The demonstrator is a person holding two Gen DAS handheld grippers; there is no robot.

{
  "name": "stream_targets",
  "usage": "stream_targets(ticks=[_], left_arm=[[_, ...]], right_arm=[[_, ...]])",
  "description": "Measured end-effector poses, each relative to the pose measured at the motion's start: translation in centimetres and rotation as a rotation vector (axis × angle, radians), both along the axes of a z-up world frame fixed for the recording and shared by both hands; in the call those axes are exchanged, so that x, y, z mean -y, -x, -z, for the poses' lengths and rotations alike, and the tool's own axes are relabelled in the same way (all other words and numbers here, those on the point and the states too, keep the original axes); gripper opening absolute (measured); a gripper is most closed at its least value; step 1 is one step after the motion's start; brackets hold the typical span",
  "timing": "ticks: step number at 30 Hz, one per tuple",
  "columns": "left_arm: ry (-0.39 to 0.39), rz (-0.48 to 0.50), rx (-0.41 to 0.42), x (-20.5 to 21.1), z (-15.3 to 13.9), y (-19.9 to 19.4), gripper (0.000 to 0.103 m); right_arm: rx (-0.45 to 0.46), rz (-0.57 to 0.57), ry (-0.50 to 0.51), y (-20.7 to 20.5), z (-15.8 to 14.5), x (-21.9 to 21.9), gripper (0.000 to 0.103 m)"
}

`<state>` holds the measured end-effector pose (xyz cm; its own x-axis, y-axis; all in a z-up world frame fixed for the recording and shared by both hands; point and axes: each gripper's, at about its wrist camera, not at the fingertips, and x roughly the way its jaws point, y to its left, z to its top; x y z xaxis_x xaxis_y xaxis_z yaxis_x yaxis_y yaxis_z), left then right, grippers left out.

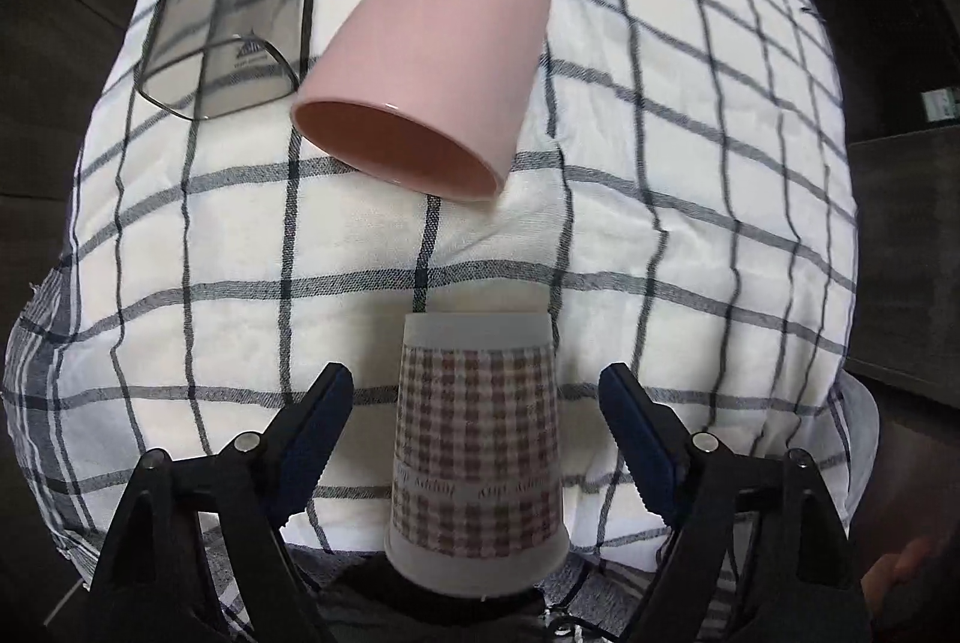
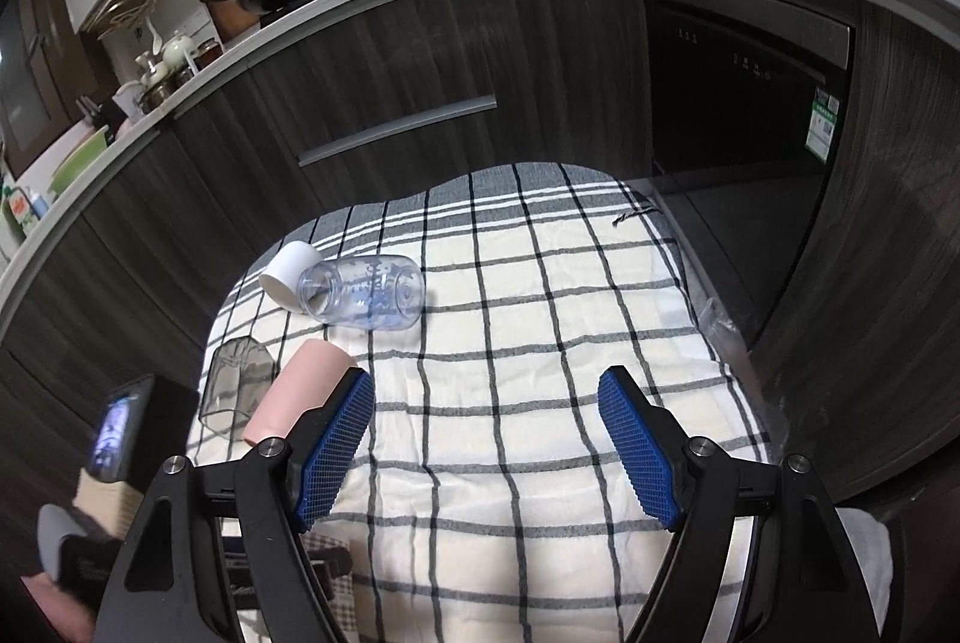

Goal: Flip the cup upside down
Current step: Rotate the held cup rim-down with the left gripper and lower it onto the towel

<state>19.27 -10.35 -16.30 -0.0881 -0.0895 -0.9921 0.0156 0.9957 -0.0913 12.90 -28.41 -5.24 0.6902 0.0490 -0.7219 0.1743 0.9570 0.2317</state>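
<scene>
A cup with a red-brown gingham band (image 1: 477, 454) stands between the open jaws of my left gripper (image 1: 477, 403), wide rim nearest the camera; neither pad touches it. A pink cup (image 1: 429, 55) lies on its side on the checked cloth (image 1: 690, 235), mouth toward me; it also shows in the right wrist view (image 2: 300, 391). My right gripper (image 2: 486, 409) is open and empty above the cloth, to the right of the cups.
A smoky grey tumbler (image 1: 231, 19) and a clear printed bottle (image 2: 363, 298) lie on their sides, with a white cup (image 2: 288, 271) behind. Dark kitchen cabinets (image 2: 420, 61) stand beyond the table. The left device with its screen (image 2: 114, 430) is at lower left.
</scene>
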Motion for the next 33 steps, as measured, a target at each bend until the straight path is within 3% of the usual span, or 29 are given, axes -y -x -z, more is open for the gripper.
stream_targets(ticks=[4, 6, 8, 15, 18, 20, 22, 26, 29, 31, 33], left_arm=[[-0.008, -0.001, -0.026, 0.2, 1.2, -0.6, 0.077], [-0.010, 0.003, -0.035, 0.4, 1.7, -0.8, 0.069], [-0.008, 0.001, -0.047, 0.4, 2.2, -1.1, 0.054], [0.024, -0.005, -0.024, 0.2, 2.1, -1.2, 0.054], [0.021, 0.008, 0.041, -0.8, 0.0, -0.6, 0.054], [0.006, 0.036, 0.158, -0.3, -2.0, -0.2, 0.054], [-0.015, 0.067, 0.333, -0.6, -4.5, 0.8, 0.054], [0.031, 0.087, 0.639, -1.4, -7.6, 2.8, 0.054], [0.088, 0.076, 0.851, -2.6, -8.6, 4.0, 0.054], [0.068, 0.058, 1.004, -2.9, -9.1, 5.3, 0.054], [0.075, 0.049, 1.106, -2.9, -8.8, 6.1, 0.054]], right_arm=[[-0.009, -0.011, -0.022, -0.4, 0.7, 0.1, 0.077], [-0.013, -0.015, -0.030, -0.6, 1.1, 0.1, 0.077], [-0.022, -0.016, -0.044, -0.7, 1.5, 0.3, 0.077], [-0.049, -0.011, -0.086, -1.1, 2.5, 1.0, 0.077], [-0.046, -0.008, -0.093, -1.0, 2.3, 0.9, 0.077], [-0.039, -0.007, -0.094, -0.8, 2.2, 0.8, 0.077], [-0.034, -0.008, -0.092, -0.5, 1.9, 0.7, 0.077], [-0.021, -0.014, -0.068, 0.4, 1.3, 0.1, 0.077], [-0.013, -0.020, -0.027, 1.0, 0.8, -0.4, 0.077], [-0.011, -0.027, -0.007, 1.6, 0.6, -0.8, 0.077], [-0.015, -0.034, 0.012, 2.2, 0.6, -1.2, 0.077]])
